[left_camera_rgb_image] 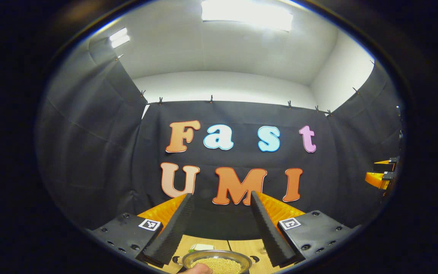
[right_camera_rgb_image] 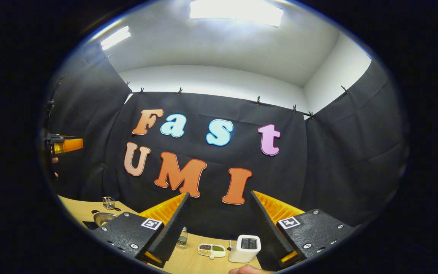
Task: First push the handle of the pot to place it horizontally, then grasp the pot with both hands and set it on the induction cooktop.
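A: What am I looking at from here?

B: The biggest thing I'm seeing is the wooden table (right_camera_rgb_image: 200,262), running along the bottom of both gripper views. Both grippers are hanging high above it, facing the black cloth wall.

A: And the grippers themselves?

B: I'm watching the left gripper (left_camera_rgb_image: 221,224) in the left gripper view: its jaws are standing wide apart and gripping nothing. The right gripper (right_camera_rgb_image: 219,224) in the right gripper view is doing the same, fingers spread wide with only air between them. Each gripper is also showing at the far edge of the other's view.

A: Where's the pot?

B: The pot (left_camera_rgb_image: 216,262) is sitting on the table right below the left gripper, between its fingers in the picture, and it's holding yellowish grains. Black handles are sticking out at both of its sides. In the right gripper view it's lying at the far left of the table, mostly hidden behind the finger mount.

A: Anything smaller?

B: A white boxy appliance (right_camera_rgb_image: 245,248) is standing on the table, just beside a divided dish (right_camera_rgb_image: 211,250) of grains, then a small bottle (right_camera_rgb_image: 182,237), and a little glass holder (right_camera_rgb_image: 108,203) farther left. I can't tell where the cooktop is.
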Demonstrator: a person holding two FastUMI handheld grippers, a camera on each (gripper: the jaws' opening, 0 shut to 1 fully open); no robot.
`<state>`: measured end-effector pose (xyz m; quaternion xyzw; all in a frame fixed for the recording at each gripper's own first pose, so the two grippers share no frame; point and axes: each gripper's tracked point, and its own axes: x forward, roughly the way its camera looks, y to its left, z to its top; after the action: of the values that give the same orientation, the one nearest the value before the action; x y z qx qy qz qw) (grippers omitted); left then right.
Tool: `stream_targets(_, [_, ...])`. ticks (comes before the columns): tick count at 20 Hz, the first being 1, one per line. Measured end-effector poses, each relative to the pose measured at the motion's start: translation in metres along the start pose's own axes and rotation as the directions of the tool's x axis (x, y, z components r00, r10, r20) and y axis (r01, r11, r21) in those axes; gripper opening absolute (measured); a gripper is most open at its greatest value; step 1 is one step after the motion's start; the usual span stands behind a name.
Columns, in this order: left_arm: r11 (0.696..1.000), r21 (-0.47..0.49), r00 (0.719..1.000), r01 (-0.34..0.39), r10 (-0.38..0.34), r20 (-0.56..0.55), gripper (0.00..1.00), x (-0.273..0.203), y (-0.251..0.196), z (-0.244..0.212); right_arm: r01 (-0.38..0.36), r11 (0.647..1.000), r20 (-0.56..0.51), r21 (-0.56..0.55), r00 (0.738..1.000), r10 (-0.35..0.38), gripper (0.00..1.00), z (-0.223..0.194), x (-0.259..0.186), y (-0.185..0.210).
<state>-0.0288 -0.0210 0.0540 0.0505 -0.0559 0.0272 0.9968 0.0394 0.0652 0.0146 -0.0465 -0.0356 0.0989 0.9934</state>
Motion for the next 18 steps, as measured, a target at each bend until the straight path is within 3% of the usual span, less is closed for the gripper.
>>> stream_targets(18, [0.997,-0.032,0.998,-0.066,0.066,0.012,0.97,-0.005,0.0136,-0.0006,0.0,1.0,-0.006,0.03,1.0,0.0,0.95,-0.0011,-0.0052,0.0089])
